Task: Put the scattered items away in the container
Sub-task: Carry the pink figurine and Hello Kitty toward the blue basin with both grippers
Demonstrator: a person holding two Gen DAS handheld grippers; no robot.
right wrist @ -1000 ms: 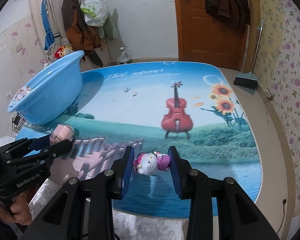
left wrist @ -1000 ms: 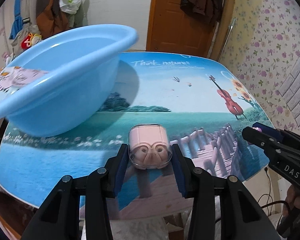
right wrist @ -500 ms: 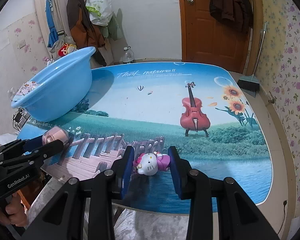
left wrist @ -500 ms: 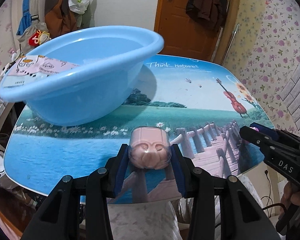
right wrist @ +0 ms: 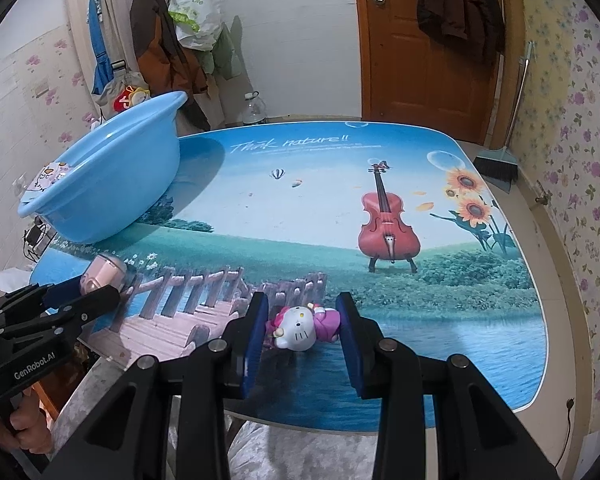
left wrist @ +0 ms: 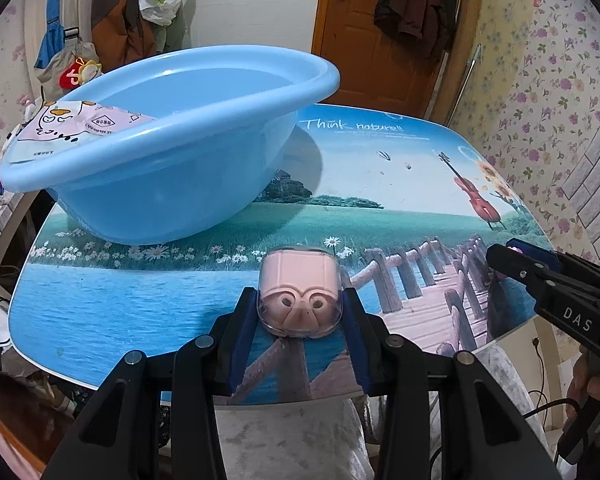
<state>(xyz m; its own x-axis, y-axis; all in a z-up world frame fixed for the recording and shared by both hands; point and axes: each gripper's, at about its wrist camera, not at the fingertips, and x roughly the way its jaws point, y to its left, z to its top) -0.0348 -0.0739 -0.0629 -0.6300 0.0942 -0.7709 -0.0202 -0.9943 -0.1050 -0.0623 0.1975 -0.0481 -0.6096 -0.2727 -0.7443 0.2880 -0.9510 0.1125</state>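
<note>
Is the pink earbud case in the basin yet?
Out. The pink earbud case sits clamped between the left gripper fingers, short of the blue basin.

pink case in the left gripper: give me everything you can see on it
The pink earbud-style case is small, rounded and pale pink, inside a clear glossy plastic shell. Its near face shows two small dark holes. The left gripper is shut on it, a blue pad pressing each side, holding it above the table's near edge, short of the blue basin. Nothing else touches it.
</note>
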